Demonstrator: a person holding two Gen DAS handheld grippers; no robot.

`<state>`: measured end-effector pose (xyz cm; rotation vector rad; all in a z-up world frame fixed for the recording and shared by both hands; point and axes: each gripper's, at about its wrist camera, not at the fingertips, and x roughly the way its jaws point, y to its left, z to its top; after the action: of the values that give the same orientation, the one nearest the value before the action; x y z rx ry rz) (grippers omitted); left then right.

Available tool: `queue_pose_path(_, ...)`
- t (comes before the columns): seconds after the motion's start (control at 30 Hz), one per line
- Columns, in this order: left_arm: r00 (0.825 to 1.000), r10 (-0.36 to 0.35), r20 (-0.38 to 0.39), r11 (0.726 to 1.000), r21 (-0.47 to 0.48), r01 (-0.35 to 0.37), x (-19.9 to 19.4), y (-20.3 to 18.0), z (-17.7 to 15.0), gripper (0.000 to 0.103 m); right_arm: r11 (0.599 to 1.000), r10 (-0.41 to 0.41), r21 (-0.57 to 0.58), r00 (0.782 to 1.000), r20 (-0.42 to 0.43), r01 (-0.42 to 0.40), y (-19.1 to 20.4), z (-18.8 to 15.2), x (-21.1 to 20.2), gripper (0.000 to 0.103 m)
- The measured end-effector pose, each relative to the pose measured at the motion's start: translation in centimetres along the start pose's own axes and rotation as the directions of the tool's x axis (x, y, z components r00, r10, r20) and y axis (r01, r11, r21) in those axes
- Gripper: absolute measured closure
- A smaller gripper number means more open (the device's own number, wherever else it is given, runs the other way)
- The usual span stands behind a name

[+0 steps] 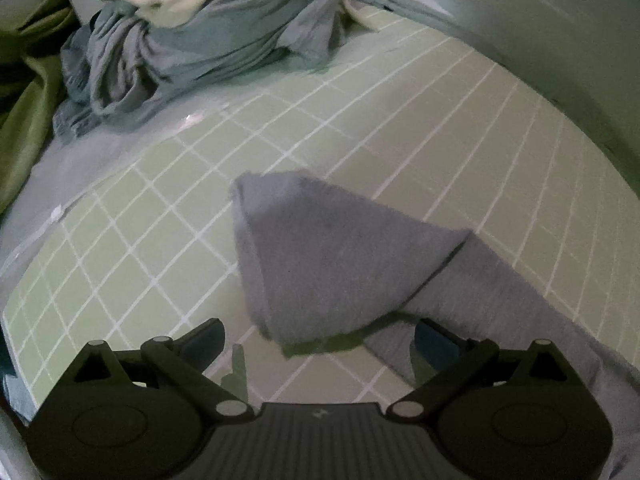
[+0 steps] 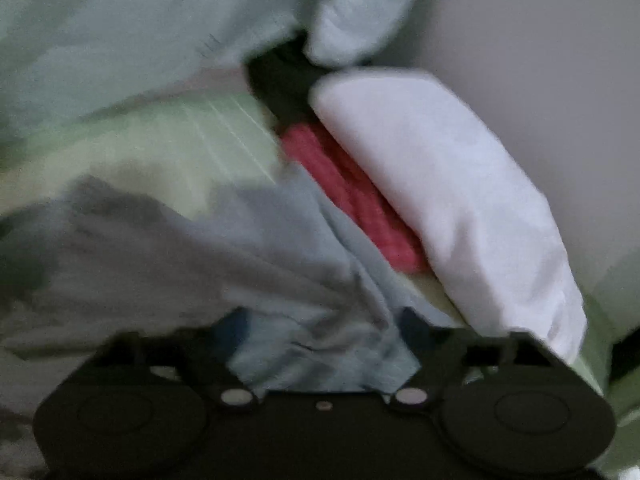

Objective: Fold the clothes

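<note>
Left tongs (image 1: 316,340) gape wide above the grid mat (image 1: 400,120), empty; the grey garment (image 1: 320,260), half-folded, lies just ahead of them. Right tongs (image 2: 320,332) stand wide, pale-blue cloth (image 2: 320,352) loose between them. Risk: the raised fold may spring open; the loose cloth may snag.

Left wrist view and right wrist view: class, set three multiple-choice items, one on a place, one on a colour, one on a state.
1. Where does the crumpled blue-grey garment pile lie?
A. at the mat's far edge
B. between the fingers
C. under the grey cloth

2. What colour is the ribbed knitted item beside the folded white cloth?
A. yellow
B. pink-red
C. black

3. How is the left gripper?
A. shut on cloth
B. open
C. out of view

Answers: 1 A, it sits far up the green gridded mat; 2 B, pink-red shows; 3 B, its fingers stand apart, the grey knitted cloth beyond them.
</note>
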<state>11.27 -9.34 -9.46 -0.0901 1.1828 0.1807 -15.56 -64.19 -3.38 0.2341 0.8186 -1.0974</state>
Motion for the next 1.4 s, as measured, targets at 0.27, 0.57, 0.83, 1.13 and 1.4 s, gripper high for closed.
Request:
queue_pose_path(0.27,1.0,-0.002,-0.021,0.999,-0.038,0.001,1.4,-0.5,1.7,0.003,0.889,0.442,-0.13,0.897,-0.01,-0.44,11.6,2.3,-1.2,0.005)
queue_pose_path(0.57,0.999,-0.04,-0.002,0.995,-0.094,0.039,1.9,-0.2,2.2,0.076,0.874,0.466,-0.084,0.874,-0.14,-0.48,16.3,3.8,1.9,0.068)
queue_pose_path(0.83,0.988,-0.094,0.125,0.992,-0.067,0.103,1.1,-3.1,7.6,0.092,0.952,0.305,-0.045,0.948,0.087,-0.302,12.3,10.2,2.7,0.086)
queue_pose_path(1.13,0.872,-0.18,0.455,0.981,0.013,0.196,-6.8,-5.4,13.9,0.092,0.977,0.003,0.199,0.927,0.375,-0.083,0.7,16.9,-1.3,0.086)
queue_pose_path(1.4,0.951,-0.09,0.296,0.996,0.041,0.081,-3.1,-4.0,8.9,0.084,0.951,-0.094,0.306,0.976,0.195,0.031,-4.3,11.9,0.6,0.078)
